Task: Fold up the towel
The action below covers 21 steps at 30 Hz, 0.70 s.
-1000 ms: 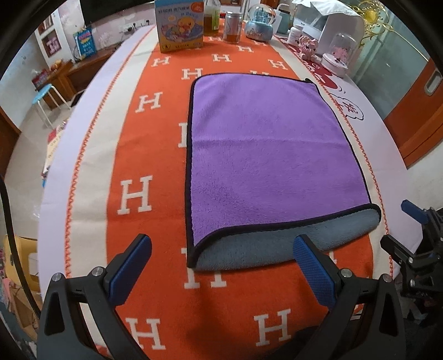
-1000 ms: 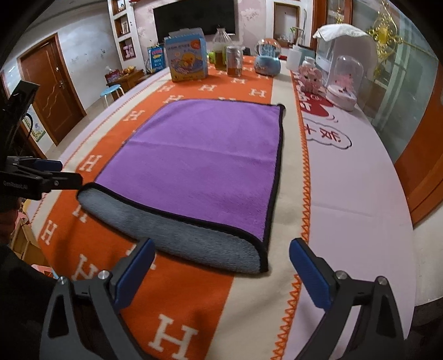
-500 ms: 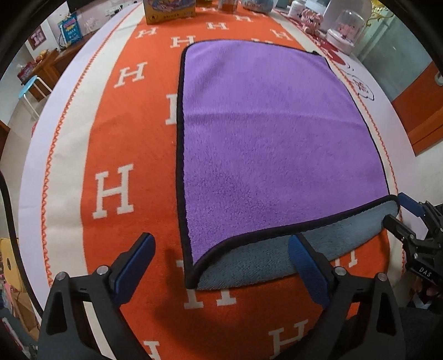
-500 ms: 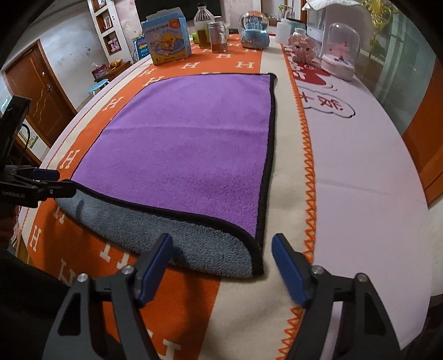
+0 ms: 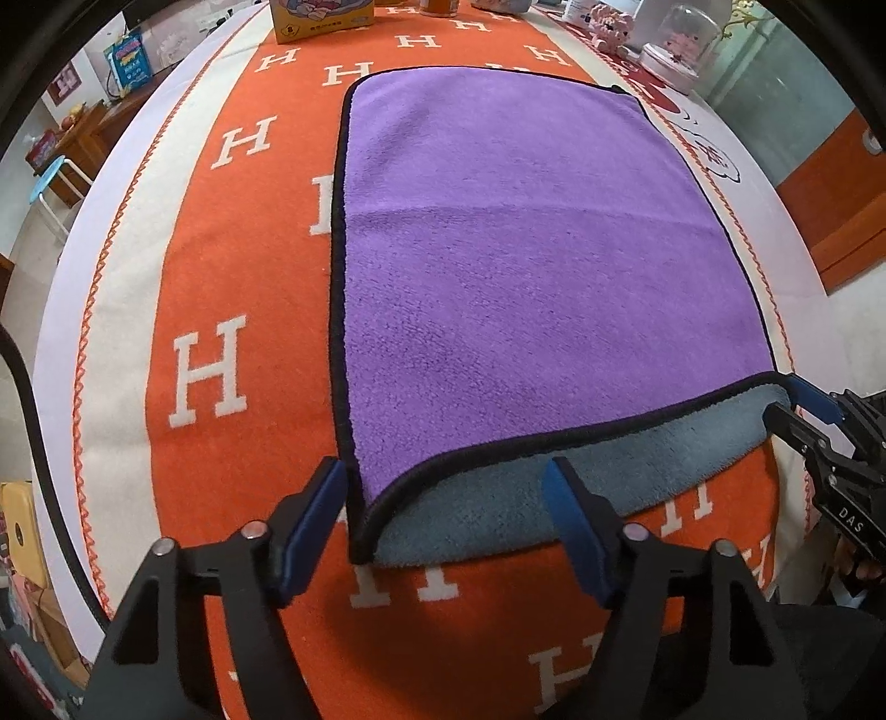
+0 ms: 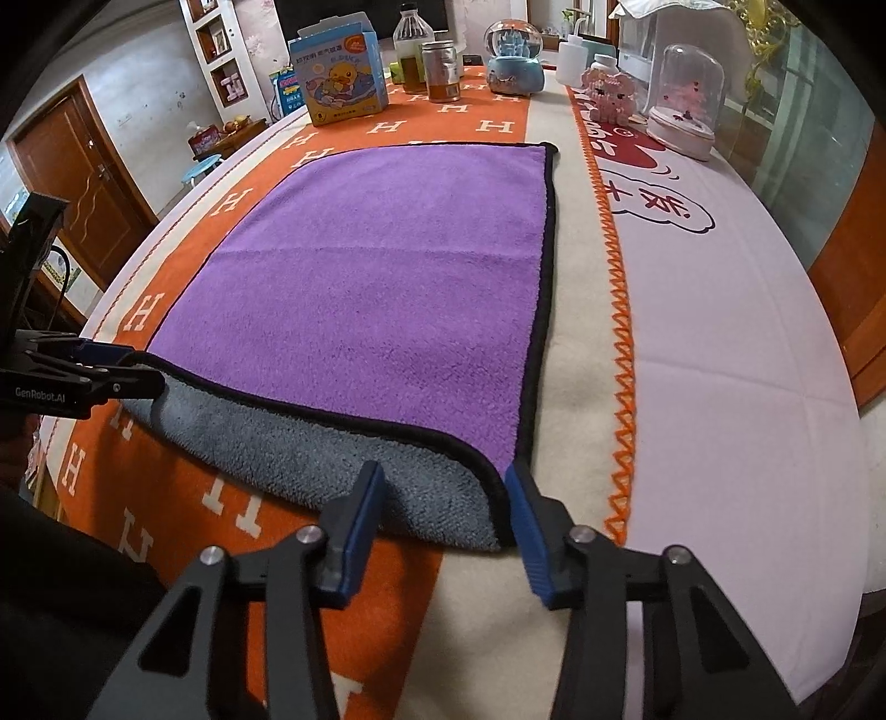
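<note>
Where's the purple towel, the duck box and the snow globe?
purple towel (image 6: 387, 299): right wrist view, middle of its purple top.
duck box (image 6: 340, 77): right wrist view, front face by the duck.
snow globe (image 6: 512, 47): right wrist view, its glass dome.

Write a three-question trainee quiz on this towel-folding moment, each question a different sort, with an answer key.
1. True or false: the left gripper is already shut on the towel.
2. Multiple choice: the towel's underside showing at the near edge is (A) grey, (B) orange, (C) white.
3. Fill in: the right gripper stands open around the towel's near ____ corner.

Key
1. False. Its jaws are open, straddling the near left corner.
2. A. A grey band shows below the black-trimmed purple face.
3. Right. The corner lies between its fingers on the tablecloth.
</note>
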Available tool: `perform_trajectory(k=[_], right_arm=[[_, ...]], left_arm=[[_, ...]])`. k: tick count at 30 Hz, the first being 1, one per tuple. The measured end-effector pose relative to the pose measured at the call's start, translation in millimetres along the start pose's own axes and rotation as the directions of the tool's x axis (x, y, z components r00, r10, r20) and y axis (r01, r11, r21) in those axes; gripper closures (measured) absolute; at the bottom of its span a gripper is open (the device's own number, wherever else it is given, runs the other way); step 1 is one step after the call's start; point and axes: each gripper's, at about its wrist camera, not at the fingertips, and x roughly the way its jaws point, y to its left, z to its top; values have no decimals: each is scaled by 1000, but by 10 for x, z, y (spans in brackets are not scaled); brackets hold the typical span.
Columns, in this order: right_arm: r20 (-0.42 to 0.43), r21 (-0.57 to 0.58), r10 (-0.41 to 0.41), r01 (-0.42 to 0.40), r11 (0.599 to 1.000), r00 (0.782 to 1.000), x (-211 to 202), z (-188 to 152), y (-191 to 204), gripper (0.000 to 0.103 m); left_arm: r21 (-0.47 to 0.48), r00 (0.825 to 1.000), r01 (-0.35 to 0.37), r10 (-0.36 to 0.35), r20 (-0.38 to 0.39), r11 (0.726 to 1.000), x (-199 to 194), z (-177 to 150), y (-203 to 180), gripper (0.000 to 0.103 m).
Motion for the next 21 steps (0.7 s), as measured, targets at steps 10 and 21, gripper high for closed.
perform_trajectory(k=[10, 21], right_arm=[[7, 13, 11, -11, 1000, 1000, -71, -73, -87, 87], [13, 10, 3, -3, 1000, 1000, -101, -99, -89, 96]], left_arm=[[-21, 1000, 3, -2, 21, 1000, -106, -98, 8, 68], [-25, 1000, 6, -5, 29, 1000, -191, -246, 93, 95]])
